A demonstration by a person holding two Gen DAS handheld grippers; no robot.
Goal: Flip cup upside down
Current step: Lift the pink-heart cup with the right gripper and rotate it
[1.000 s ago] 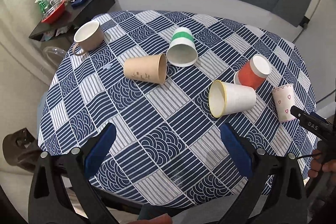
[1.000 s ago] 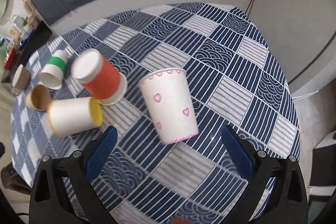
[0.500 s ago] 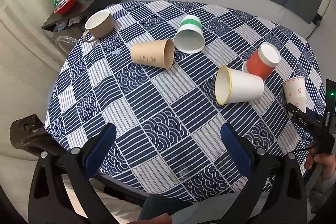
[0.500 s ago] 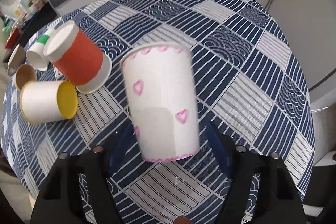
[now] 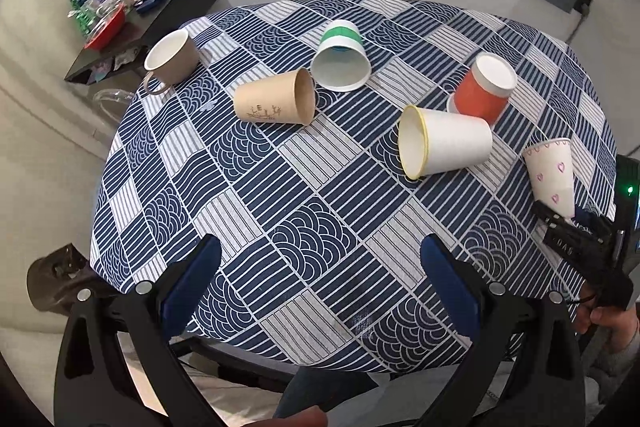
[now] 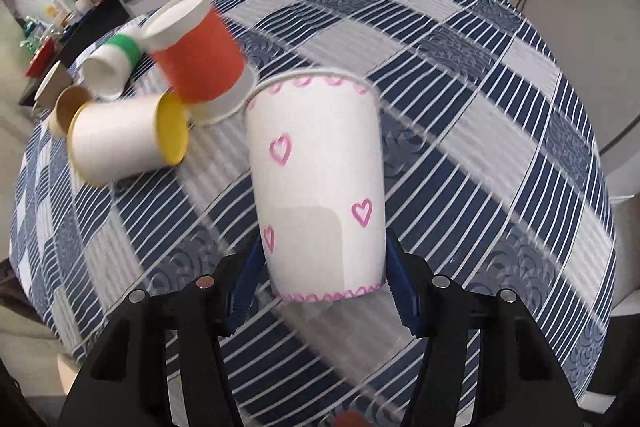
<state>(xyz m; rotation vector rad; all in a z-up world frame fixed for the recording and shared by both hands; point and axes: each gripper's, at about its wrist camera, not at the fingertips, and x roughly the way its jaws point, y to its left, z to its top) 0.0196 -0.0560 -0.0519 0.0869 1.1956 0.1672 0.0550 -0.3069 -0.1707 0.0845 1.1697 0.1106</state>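
Note:
A white paper cup with pink hearts [image 6: 320, 187] is held between the blue pads of my right gripper [image 6: 324, 279], gripped near its base with its wide rim pointing away from the camera. It also shows in the left wrist view [image 5: 552, 175] at the table's right edge, tilted, with the right gripper [image 5: 572, 227] on its lower end. My left gripper [image 5: 320, 267] is open and empty above the near edge of the round table [image 5: 320, 211].
On the blue-and-white patterned tablecloth: a white cup with yellow rim [image 5: 444, 143] on its side, an orange cup [image 5: 484, 87] upside down, a green-banded cup [image 5: 342, 57] and a brown cup [image 5: 272, 103] on their sides, a beige mug [image 5: 170, 59] upright. A cluttered shelf [image 5: 132, 11] stands far left.
My right gripper closed in on the heart cup and shut on its lower part; the cup now tilts. The left gripper drew back, so more of the table shows.

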